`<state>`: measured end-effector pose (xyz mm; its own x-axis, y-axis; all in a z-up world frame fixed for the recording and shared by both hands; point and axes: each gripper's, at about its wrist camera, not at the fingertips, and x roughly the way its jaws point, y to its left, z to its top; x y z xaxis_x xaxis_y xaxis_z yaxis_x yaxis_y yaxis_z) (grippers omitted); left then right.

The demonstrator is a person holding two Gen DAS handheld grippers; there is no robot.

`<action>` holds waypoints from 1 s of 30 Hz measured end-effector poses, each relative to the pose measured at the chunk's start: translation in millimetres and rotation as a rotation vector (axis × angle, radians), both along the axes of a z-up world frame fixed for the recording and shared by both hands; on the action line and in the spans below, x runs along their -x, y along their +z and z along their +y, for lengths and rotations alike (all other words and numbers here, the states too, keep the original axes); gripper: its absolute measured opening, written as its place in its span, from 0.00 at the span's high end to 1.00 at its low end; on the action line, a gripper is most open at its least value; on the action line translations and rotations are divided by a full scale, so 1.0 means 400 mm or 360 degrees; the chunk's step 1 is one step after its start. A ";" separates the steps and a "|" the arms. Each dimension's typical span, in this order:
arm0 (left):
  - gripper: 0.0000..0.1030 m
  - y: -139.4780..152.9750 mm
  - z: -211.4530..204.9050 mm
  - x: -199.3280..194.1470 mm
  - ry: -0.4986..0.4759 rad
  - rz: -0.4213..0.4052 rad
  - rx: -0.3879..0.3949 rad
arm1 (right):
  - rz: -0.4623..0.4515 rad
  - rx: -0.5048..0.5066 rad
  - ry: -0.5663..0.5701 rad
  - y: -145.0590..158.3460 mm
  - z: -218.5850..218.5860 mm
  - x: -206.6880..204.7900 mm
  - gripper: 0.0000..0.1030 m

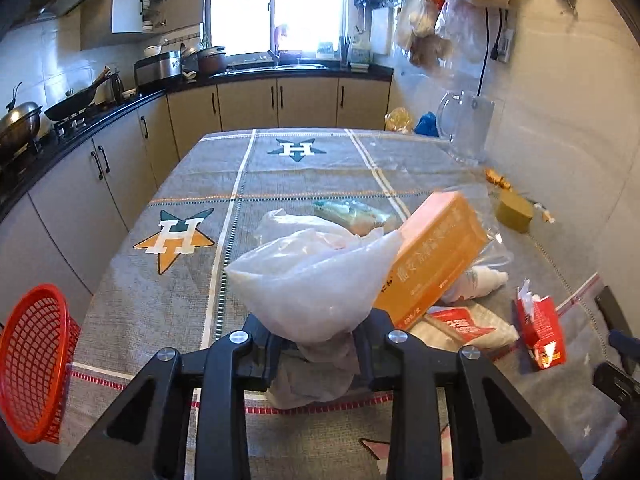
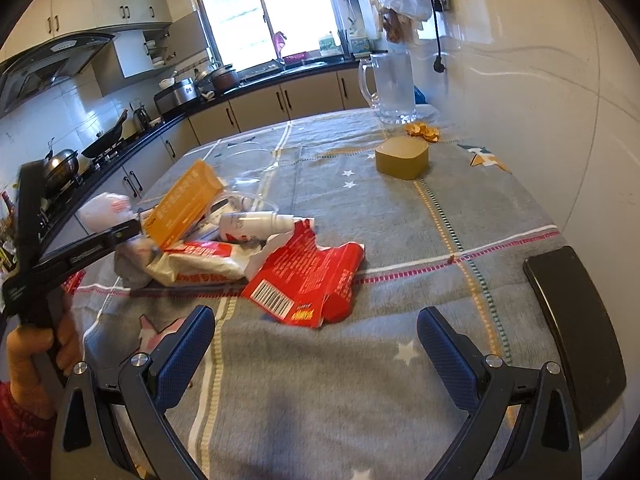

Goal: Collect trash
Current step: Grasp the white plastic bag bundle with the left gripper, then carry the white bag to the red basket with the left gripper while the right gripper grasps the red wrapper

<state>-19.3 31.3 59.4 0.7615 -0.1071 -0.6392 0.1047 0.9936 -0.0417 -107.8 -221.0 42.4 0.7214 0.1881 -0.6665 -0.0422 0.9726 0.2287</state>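
Note:
My left gripper is shut on a white plastic bag near the table's front edge; it also shows in the right wrist view. An orange box leans against the bag. Beside it lie a white bottle, a red-and-white wrapper and a torn red carton, which also shows in the left wrist view. My right gripper is open and empty, just short of the red carton.
A red mesh basket sits off the table's left front corner. A tan box, orange peels and a glass pitcher stand at the far right. A black chair back is at the right edge.

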 end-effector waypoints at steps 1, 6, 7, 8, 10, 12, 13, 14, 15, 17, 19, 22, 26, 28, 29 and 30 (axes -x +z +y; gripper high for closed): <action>0.71 0.006 0.004 0.007 -0.0007 -0.0012 0.0020 | 0.0022 -0.0023 -0.0001 -0.005 -0.005 -0.015 0.00; 0.71 0.050 0.020 0.054 -0.0038 -0.0081 0.0092 | 0.0111 -0.0102 -0.0025 -0.037 -0.023 -0.081 0.09; 0.71 0.056 0.022 0.059 -0.0045 -0.0088 0.0103 | 0.0128 -0.0120 -0.0022 -0.044 -0.026 -0.091 0.14; 0.71 0.063 0.023 0.069 -0.0058 -0.0097 0.0114 | 0.0156 -0.0127 -0.0021 -0.053 -0.027 -0.104 0.19; 0.71 0.068 0.023 0.081 -0.0069 -0.0108 0.0119 | 0.0222 -0.0133 -0.0032 -0.075 -0.029 -0.128 0.28; 0.71 0.069 0.025 0.089 -0.0080 -0.0113 0.0126 | 0.0225 -0.0128 -0.0036 -0.083 -0.028 -0.135 0.33; 0.71 0.069 0.026 0.093 -0.0081 -0.0115 0.0131 | 0.0219 -0.0113 -0.0032 -0.083 -0.025 -0.137 0.39; 0.71 0.068 0.029 0.093 -0.0080 -0.0114 0.0135 | 0.0217 -0.0103 -0.0015 -0.083 -0.019 -0.138 0.52; 0.71 0.067 0.030 0.095 -0.0077 -0.0114 0.0140 | 0.0221 -0.0099 0.0004 -0.084 -0.013 -0.139 0.60; 0.71 0.061 0.035 0.100 -0.0077 -0.0106 0.0152 | 0.0218 -0.0083 0.0031 -0.088 -0.004 -0.138 0.71; 0.71 0.054 0.040 0.103 -0.0071 -0.0099 0.0150 | 0.0183 -0.0095 0.0039 -0.082 -0.003 -0.127 0.73; 0.71 0.049 0.052 0.108 -0.0060 -0.0088 0.0154 | 0.0127 -0.0106 0.0024 -0.061 -0.011 -0.111 0.75; 0.71 0.049 0.069 0.117 -0.0040 -0.0090 0.0162 | 0.0061 -0.0104 0.0011 -0.026 -0.013 -0.094 0.76; 0.71 0.051 0.079 0.124 -0.0028 -0.0094 0.0167 | 0.0015 -0.0095 0.0011 -0.004 -0.007 -0.084 0.76; 0.71 0.052 0.085 0.127 -0.0021 -0.0096 0.0170 | -0.0017 -0.0088 0.0014 0.011 -0.002 -0.076 0.76; 0.71 0.054 0.091 0.131 -0.0011 -0.0098 0.0172 | -0.0040 -0.0084 0.0020 0.023 0.003 -0.070 0.76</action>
<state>-71.6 67.6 81.1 0.7978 -0.1785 -0.5759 0.1174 0.9829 -0.1419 -79.6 -219.9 51.7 0.7352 0.2317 -0.6370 -0.0610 0.9586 0.2783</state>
